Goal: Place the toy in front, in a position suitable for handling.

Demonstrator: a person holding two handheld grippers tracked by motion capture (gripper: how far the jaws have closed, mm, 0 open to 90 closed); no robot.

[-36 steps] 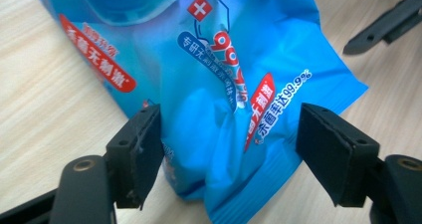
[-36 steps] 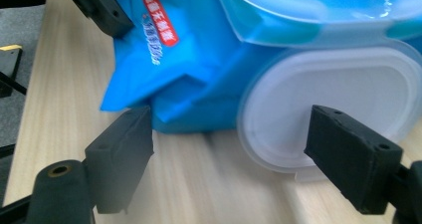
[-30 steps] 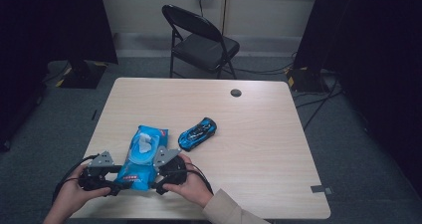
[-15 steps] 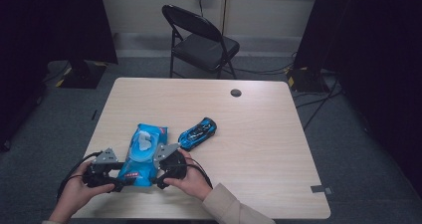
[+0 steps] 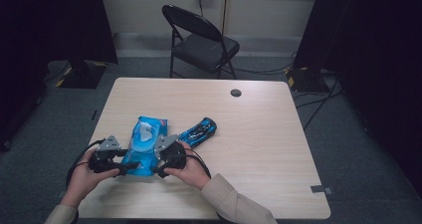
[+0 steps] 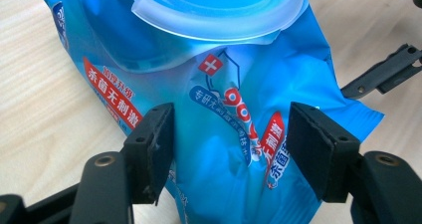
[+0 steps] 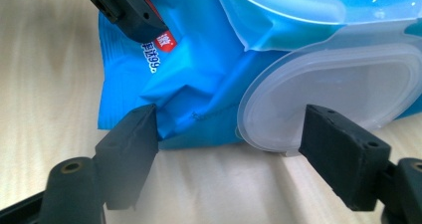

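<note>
A blue pack of wet wipes (image 5: 144,139) lies on the wooden table (image 5: 259,149), its clear flip lid (image 5: 146,132) open. My left gripper (image 5: 124,167) comes in from the left over the pack's near end. In the left gripper view the printed foil (image 6: 219,99) runs between and under the left gripper's (image 6: 231,134) jaws, which have just been closing; the pads stand apart. My right gripper (image 5: 158,164) reaches in from the right. The right gripper's (image 7: 231,129) jaws have also been closing, and they straddle the pack's edge (image 7: 189,69) and the lid flap (image 7: 338,89).
A blue toy car (image 5: 199,131) lies just right of the pack, close to my right hand. A small black round disc (image 5: 236,92) sits near the table's far edge. A folding chair (image 5: 201,40) stands beyond the table.
Both hands have moved a little away from the person and in toward the pack's near end. The pack and the toy car stay where they were.
</note>
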